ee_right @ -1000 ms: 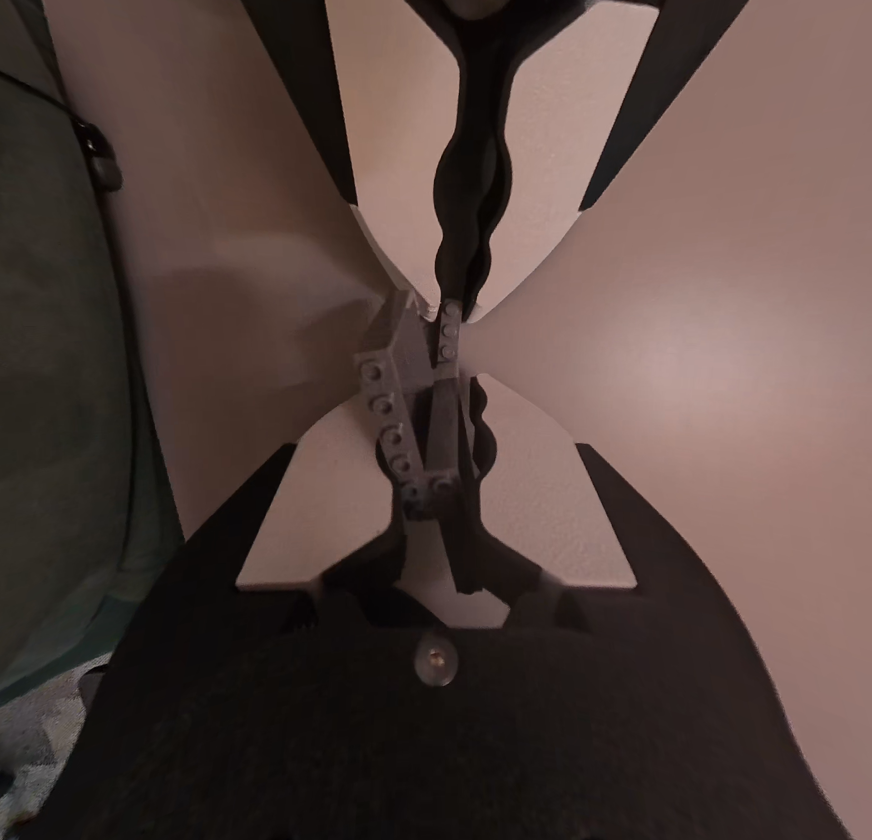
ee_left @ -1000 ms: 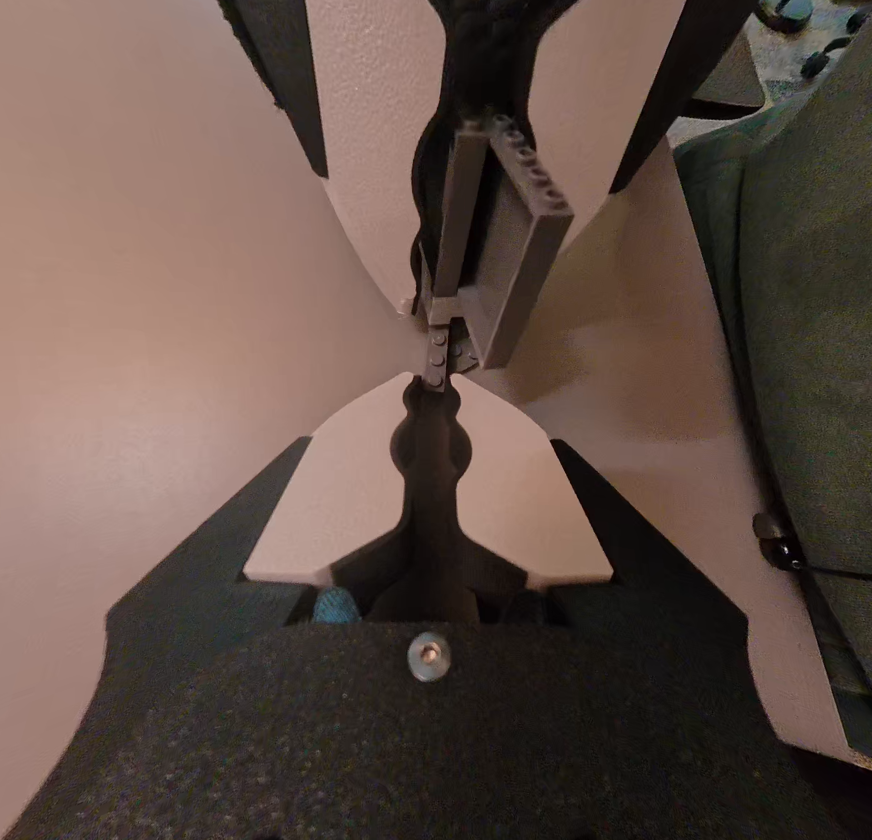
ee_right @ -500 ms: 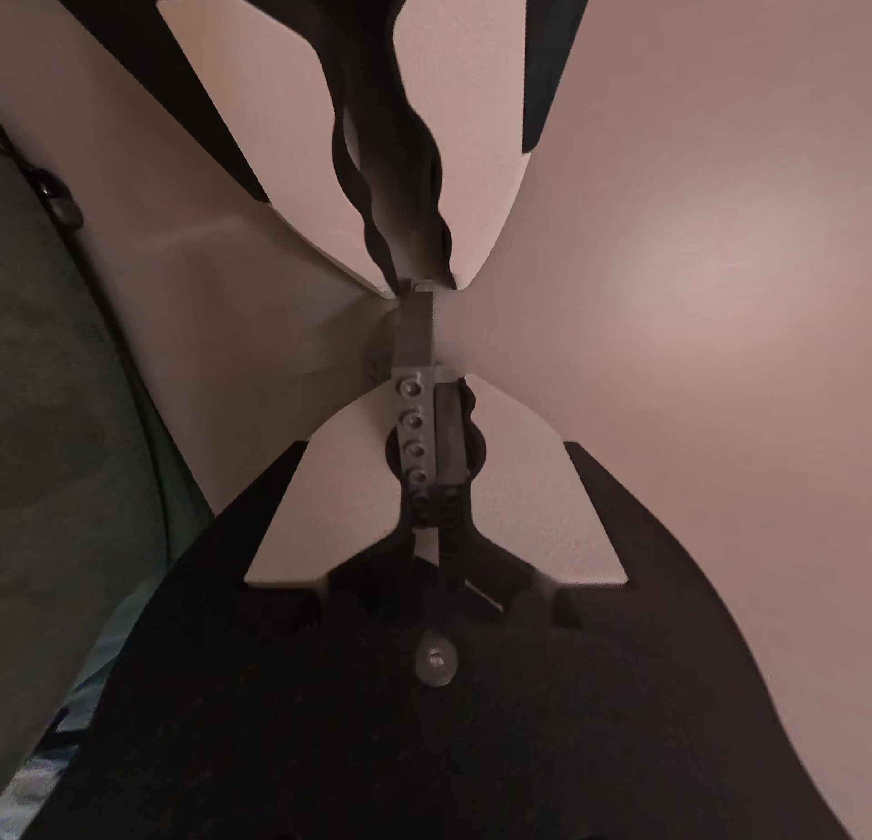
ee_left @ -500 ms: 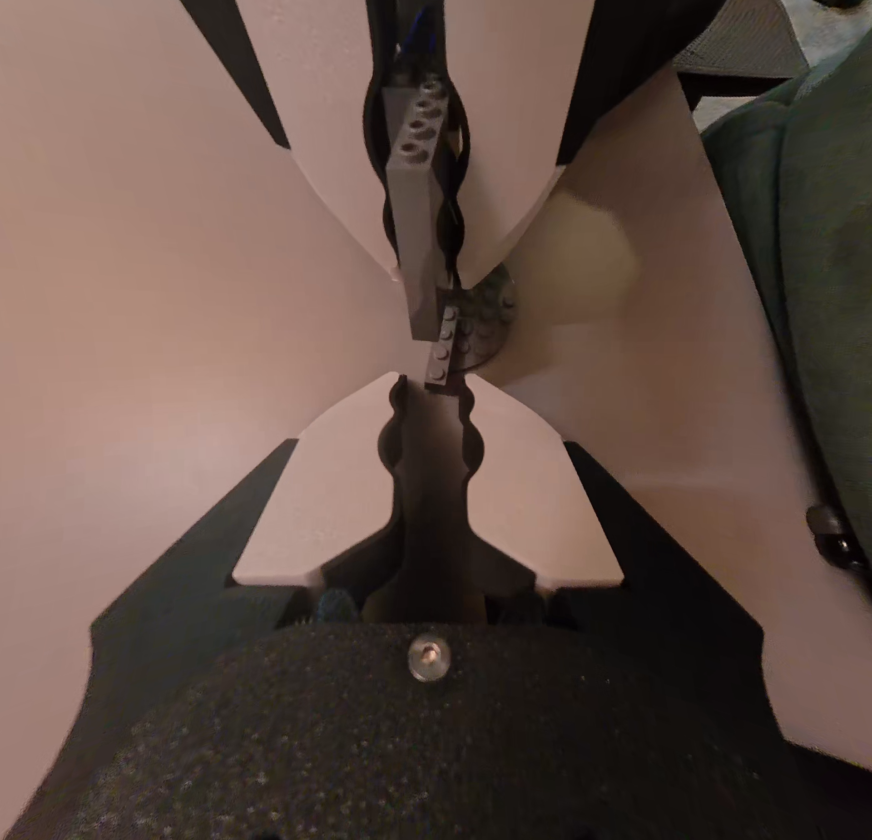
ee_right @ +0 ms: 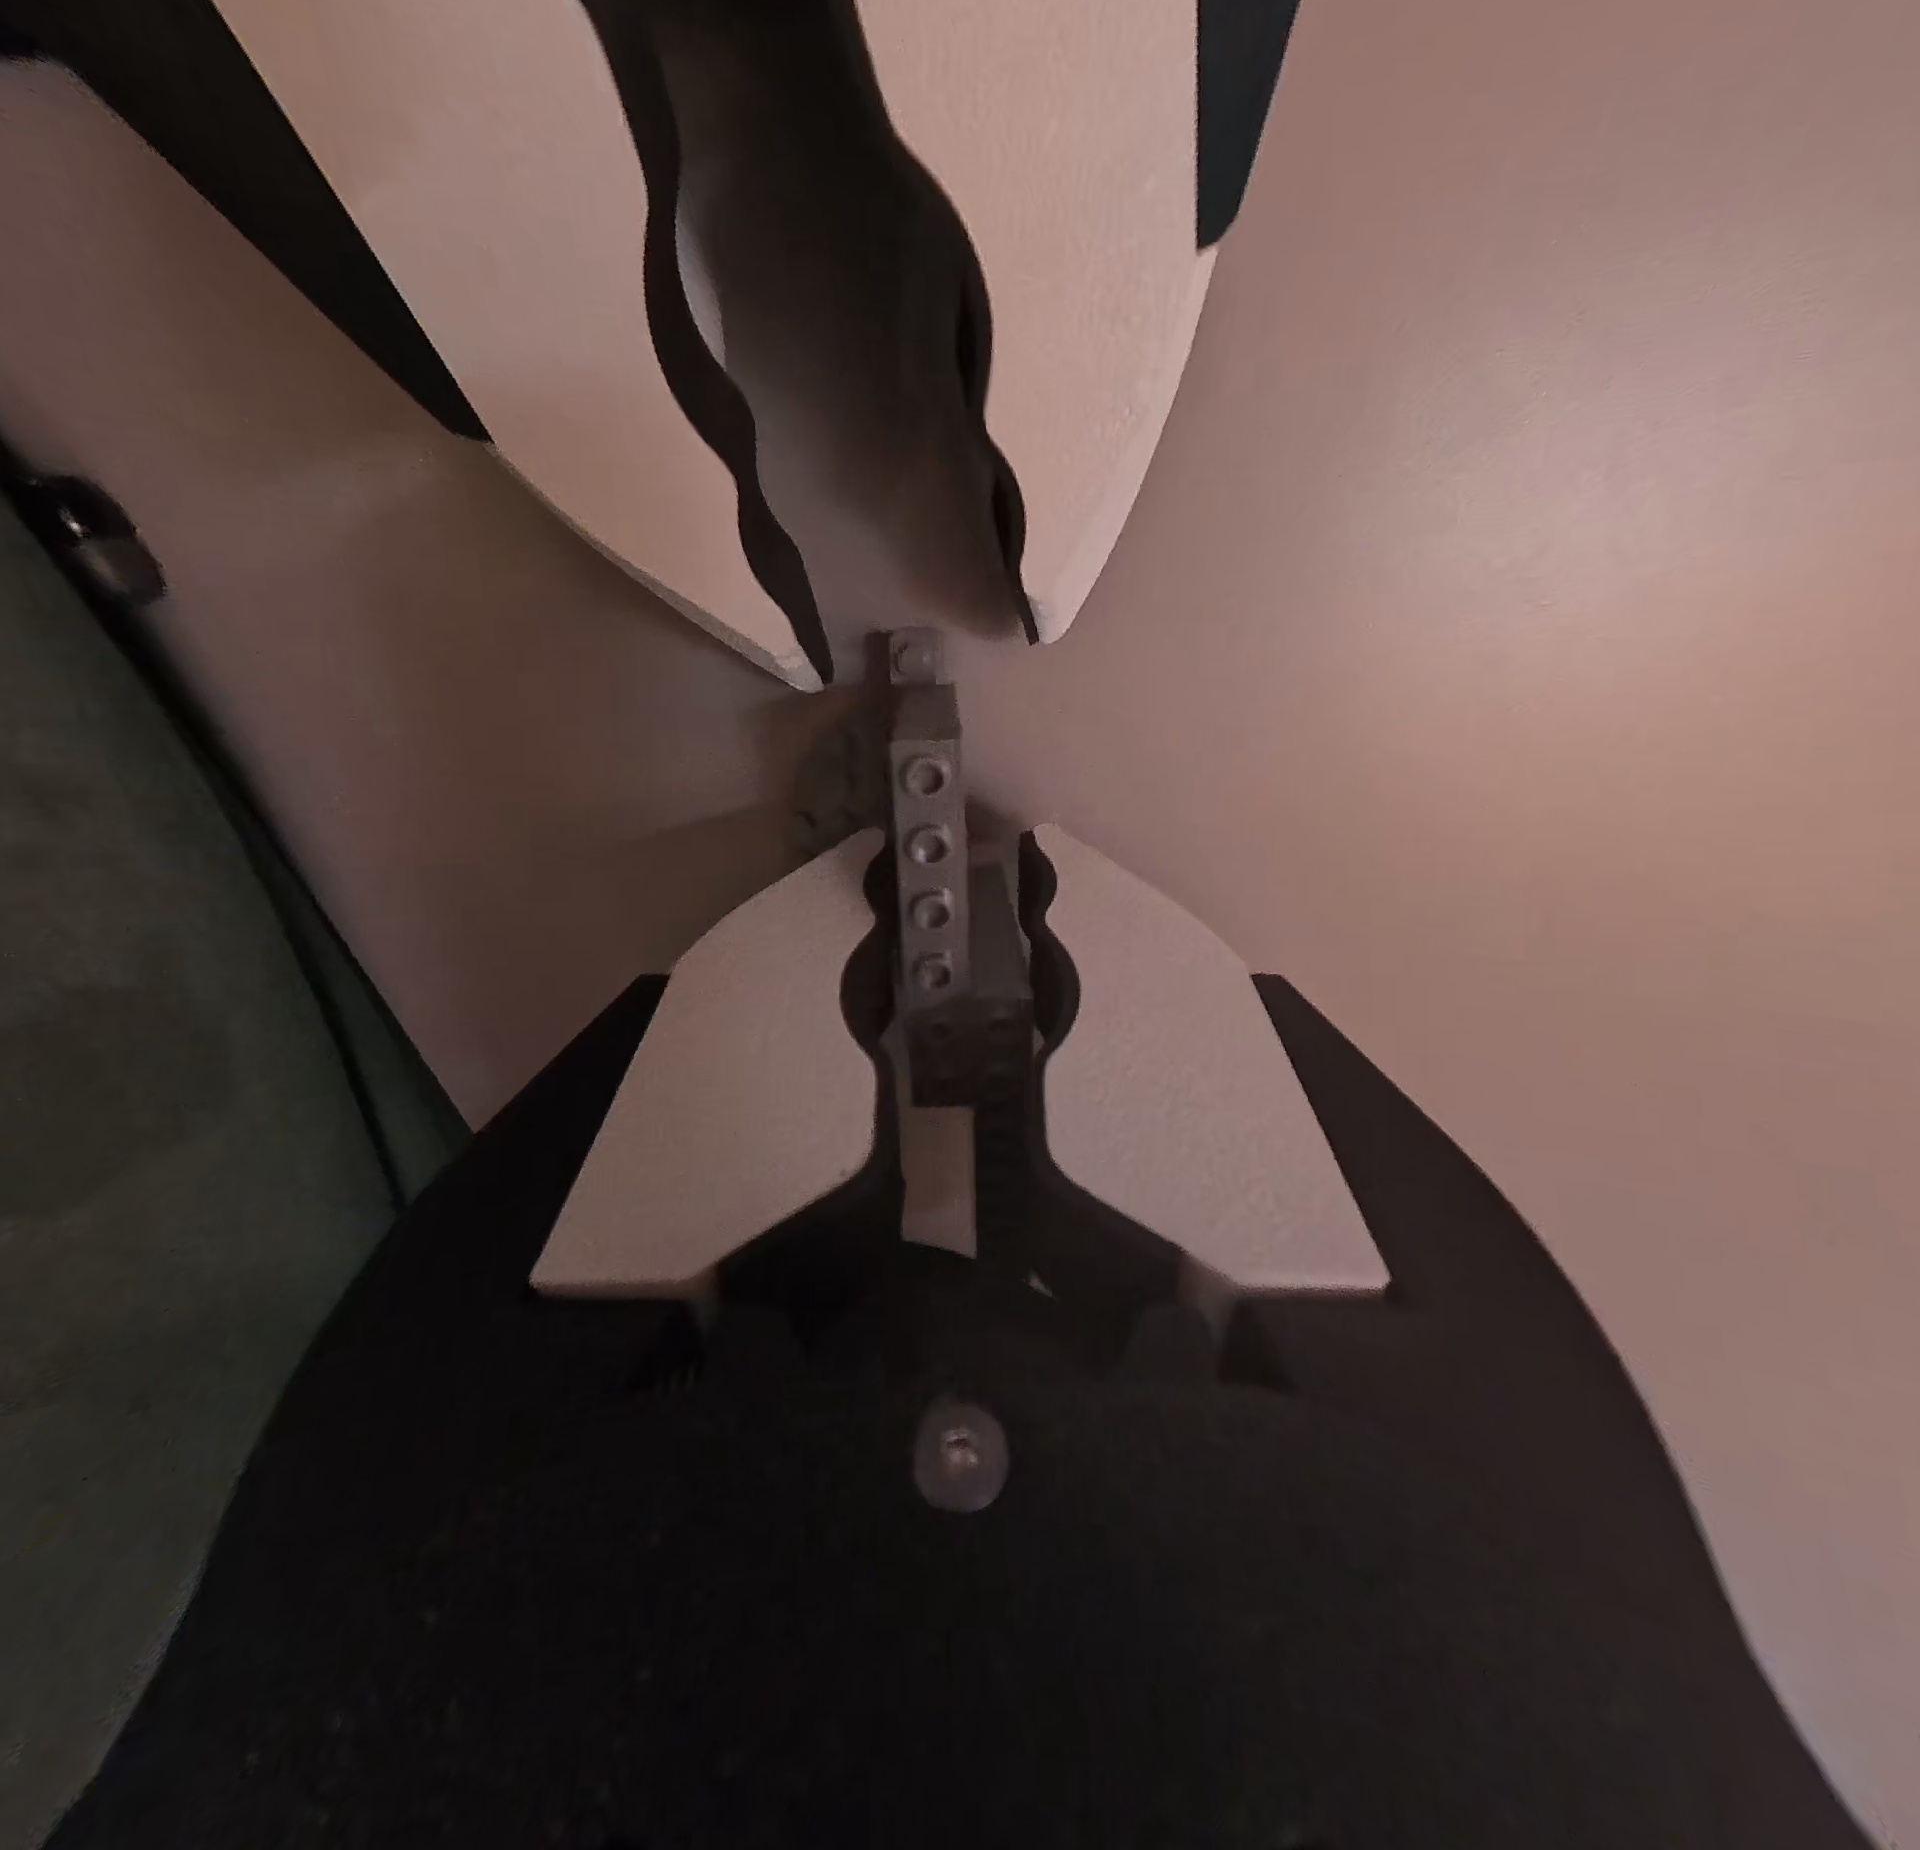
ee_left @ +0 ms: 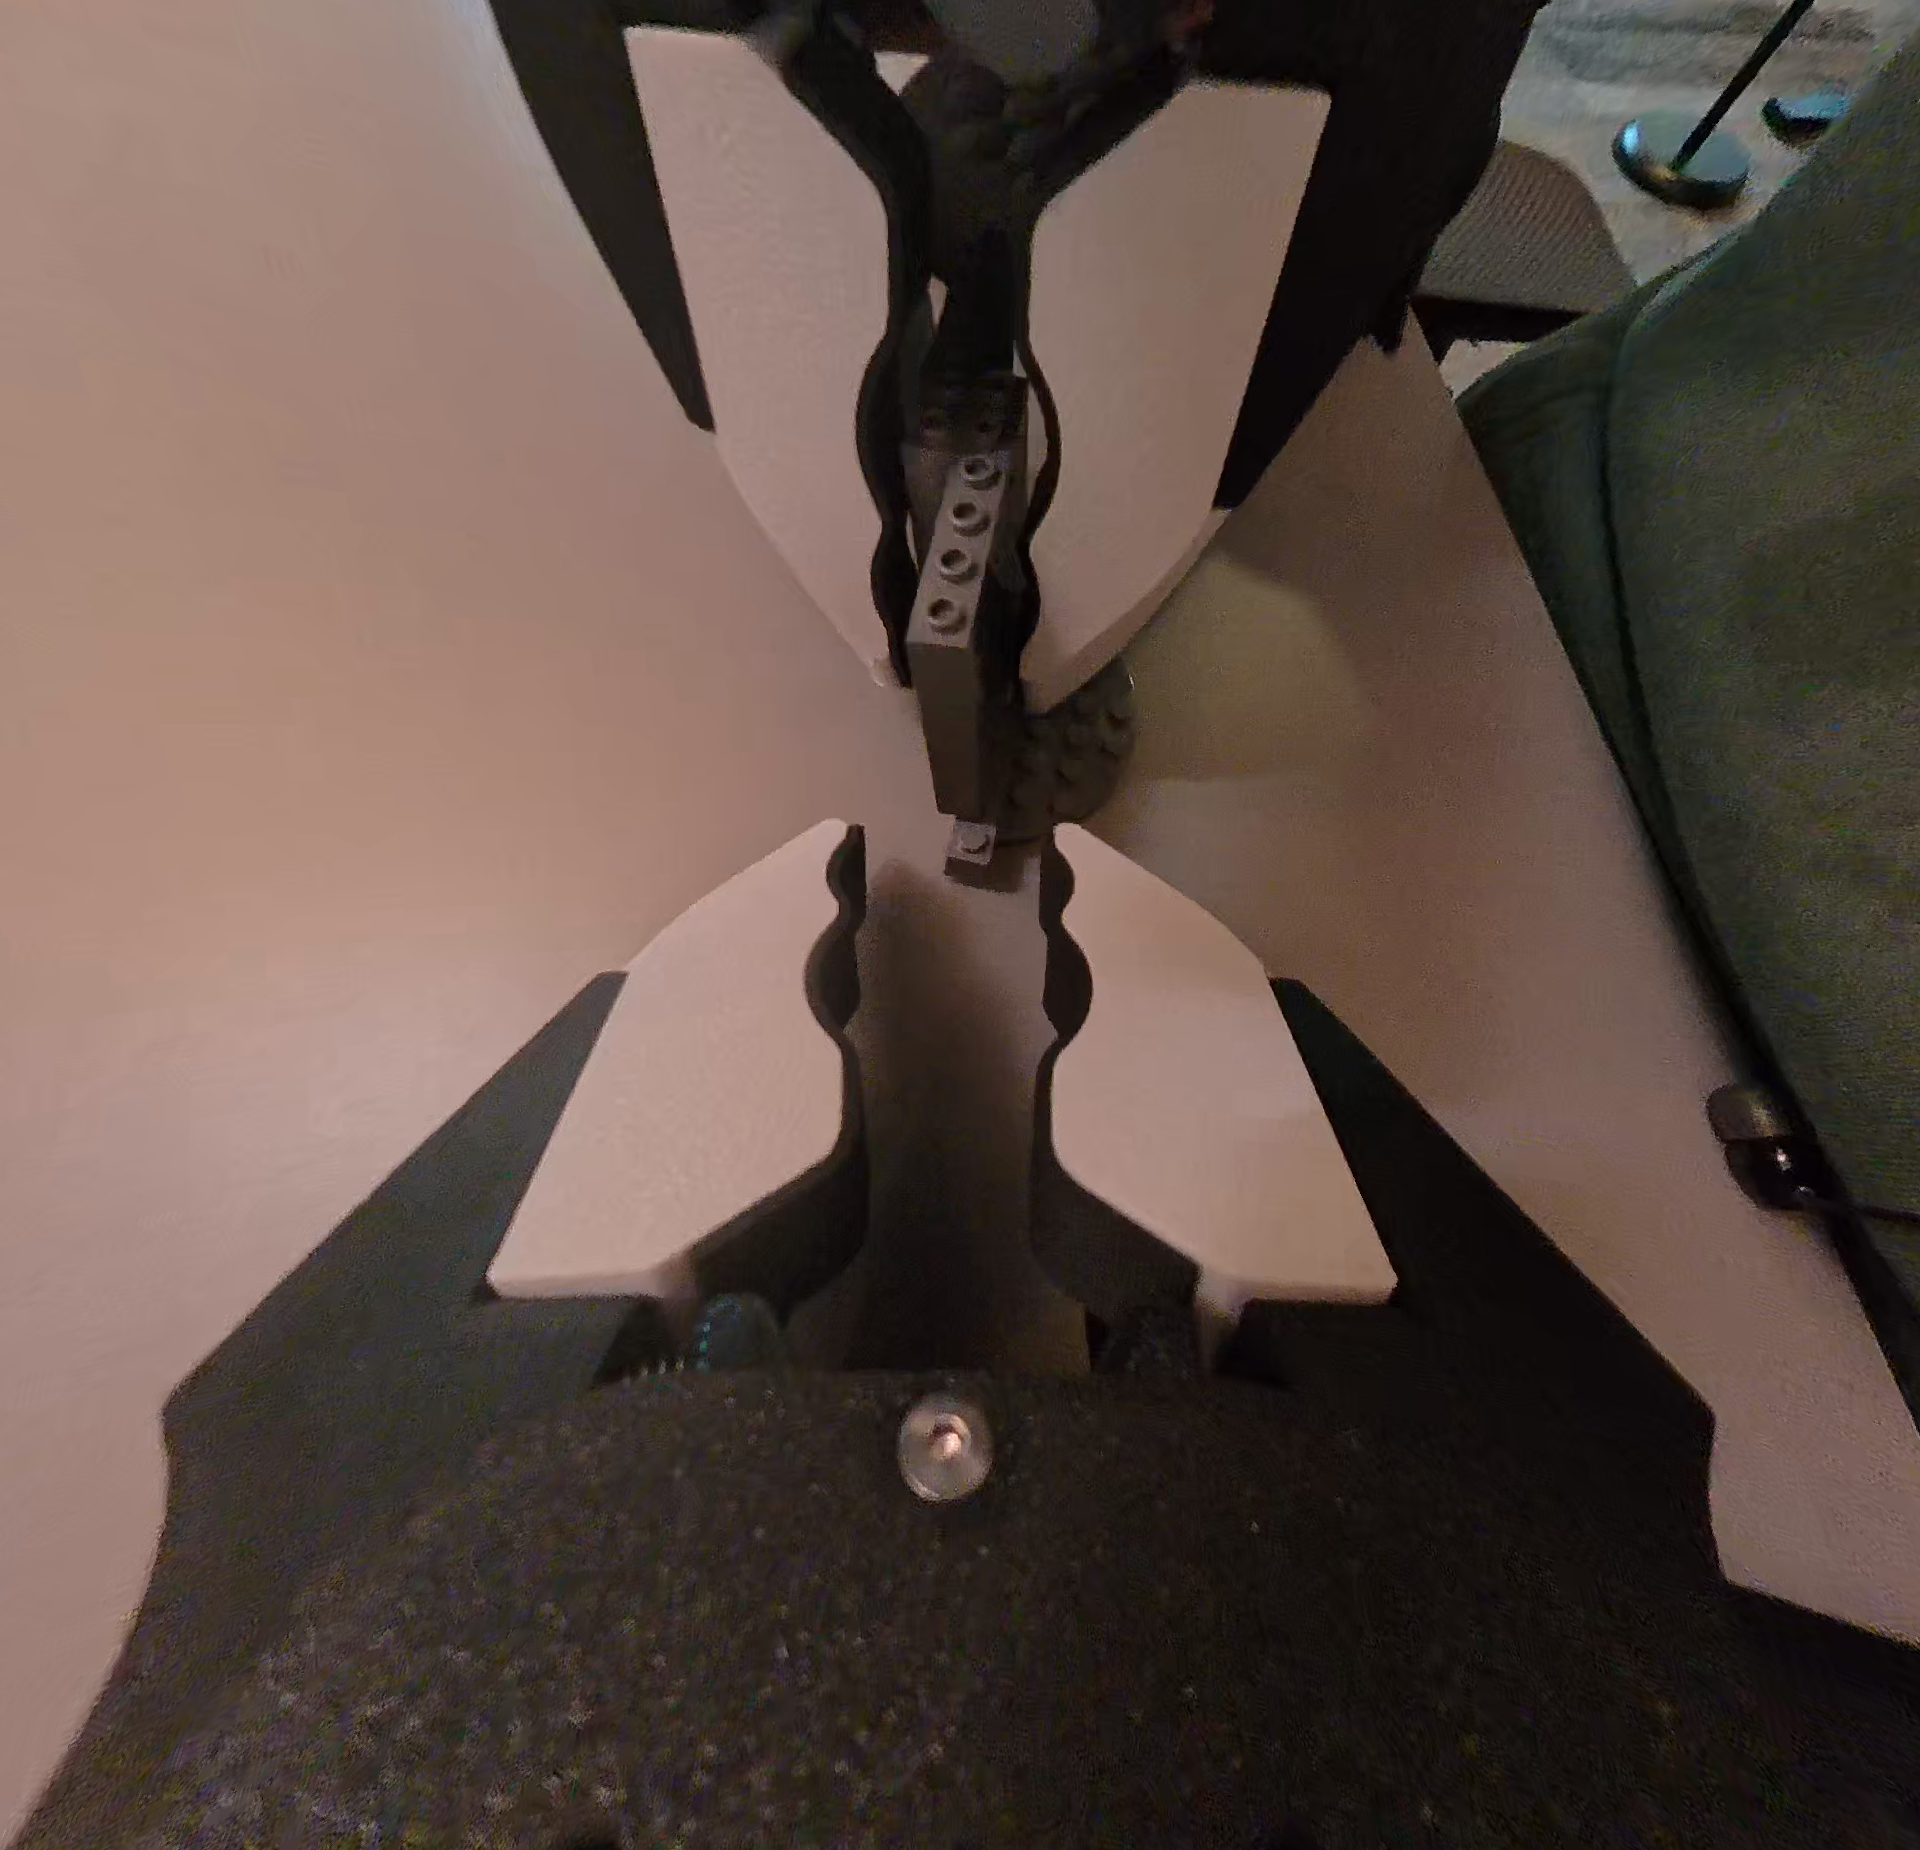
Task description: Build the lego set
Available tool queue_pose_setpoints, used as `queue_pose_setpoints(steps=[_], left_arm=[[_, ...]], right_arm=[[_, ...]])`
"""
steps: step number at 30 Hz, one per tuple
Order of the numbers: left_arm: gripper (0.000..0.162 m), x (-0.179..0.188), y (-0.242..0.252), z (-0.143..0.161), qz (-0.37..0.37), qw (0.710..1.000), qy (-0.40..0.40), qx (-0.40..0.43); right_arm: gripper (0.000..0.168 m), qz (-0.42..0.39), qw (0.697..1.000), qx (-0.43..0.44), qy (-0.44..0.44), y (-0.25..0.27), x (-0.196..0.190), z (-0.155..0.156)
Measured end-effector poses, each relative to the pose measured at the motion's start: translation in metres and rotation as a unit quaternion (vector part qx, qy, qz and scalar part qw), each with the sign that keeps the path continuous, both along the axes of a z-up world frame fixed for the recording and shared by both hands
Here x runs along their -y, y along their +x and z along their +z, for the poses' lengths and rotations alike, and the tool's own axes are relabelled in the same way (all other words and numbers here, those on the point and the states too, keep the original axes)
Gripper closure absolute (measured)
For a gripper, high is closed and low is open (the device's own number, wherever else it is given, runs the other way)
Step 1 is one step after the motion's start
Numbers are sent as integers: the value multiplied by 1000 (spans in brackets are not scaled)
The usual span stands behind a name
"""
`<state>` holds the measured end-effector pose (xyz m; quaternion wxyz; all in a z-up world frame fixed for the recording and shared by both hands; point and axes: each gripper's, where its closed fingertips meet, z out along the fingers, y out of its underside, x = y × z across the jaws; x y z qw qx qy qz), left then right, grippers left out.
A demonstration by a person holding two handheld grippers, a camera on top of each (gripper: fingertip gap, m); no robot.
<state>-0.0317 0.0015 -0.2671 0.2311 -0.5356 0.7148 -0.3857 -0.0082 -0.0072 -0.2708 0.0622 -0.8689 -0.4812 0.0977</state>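
Lego assembly (ee_right: 928, 896), a grey studded beam with darker bricks at its near end, sits clamped in the right gripper (ee_right: 951, 927), held above the pale table (ee_left: 312, 553). A small dark one-stud piece (ee_left: 971, 850) juts from its far tip, just off the left gripper (ee_left: 951, 865), whose jaws stand apart and empty. The step looks like seating that small piece; whether it is fully pressed home I cannot tell, so next the left fingers (ee_left: 727, 1021) should close on it and press while the right braces, clear of the round studded plate (ee_left: 1070, 751) on the table beyond.
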Motion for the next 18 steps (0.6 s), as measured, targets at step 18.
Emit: queue_pose_setpoints(steps=[18], left_arm=[[144,2,2,-11,-5,999,46,-23]], right_arm=[[152,20,999,-9,24,20,12,9]])
